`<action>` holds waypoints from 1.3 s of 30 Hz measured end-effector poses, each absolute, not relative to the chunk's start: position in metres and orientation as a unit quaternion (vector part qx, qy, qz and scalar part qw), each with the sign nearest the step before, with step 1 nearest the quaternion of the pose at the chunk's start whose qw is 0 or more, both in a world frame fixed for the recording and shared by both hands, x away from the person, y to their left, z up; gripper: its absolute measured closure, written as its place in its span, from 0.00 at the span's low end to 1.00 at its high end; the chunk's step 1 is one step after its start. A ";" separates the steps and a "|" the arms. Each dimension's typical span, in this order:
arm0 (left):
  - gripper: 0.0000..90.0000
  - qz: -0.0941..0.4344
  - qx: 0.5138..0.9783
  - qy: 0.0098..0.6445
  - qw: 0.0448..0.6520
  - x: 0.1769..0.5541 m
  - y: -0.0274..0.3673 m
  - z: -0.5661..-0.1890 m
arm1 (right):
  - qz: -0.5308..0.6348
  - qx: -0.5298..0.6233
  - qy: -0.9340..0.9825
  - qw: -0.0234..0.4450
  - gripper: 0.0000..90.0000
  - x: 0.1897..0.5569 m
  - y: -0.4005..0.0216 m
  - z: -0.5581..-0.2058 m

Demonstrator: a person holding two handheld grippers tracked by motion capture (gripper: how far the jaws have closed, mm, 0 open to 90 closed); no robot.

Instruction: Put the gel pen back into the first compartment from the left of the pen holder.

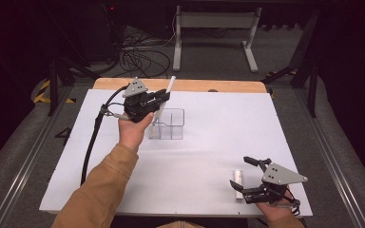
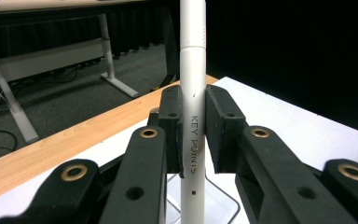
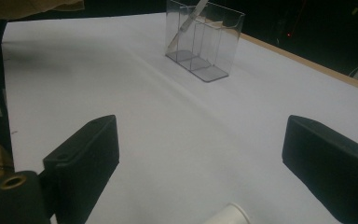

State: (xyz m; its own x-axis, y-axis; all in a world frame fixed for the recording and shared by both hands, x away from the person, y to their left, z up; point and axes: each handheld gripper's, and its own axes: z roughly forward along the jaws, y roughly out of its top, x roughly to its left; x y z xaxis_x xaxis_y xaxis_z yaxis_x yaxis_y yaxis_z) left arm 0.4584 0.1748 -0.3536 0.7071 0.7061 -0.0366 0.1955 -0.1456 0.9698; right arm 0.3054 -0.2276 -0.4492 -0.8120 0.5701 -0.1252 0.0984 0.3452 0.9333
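On the table (image 1: 185,161): two pens, one (image 2: 192,116) clamped in left fingers (image 2: 193,135); right fingers (image 3: 214,154) wide, empty.

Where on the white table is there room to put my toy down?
The widest bare patch of the white table lies between the clear organizer and the right gripper. The far right side is bare too. It is crowded at the organizer, where the left gripper holds a white pen, and near the white tube.
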 end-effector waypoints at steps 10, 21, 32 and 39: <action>0.86 0.212 0.719 0.325 0.577 0.469 0.165 -0.364 | 0.531 0.211 0.790 0.223 0.13 0.306 -0.228 -0.449; 0.86 0.216 0.721 0.331 0.570 0.476 0.161 -0.372 | 0.533 0.208 0.789 0.223 0.13 0.306 -0.229 -0.450; 0.86 0.218 0.731 0.333 0.555 0.477 0.163 -0.375 | 0.533 0.209 0.789 0.223 0.13 0.305 -0.228 -0.449; 0.86 0.214 0.733 0.334 0.552 0.479 0.162 -0.378 | 0.535 0.210 0.788 0.221 0.13 0.305 -0.228 -0.449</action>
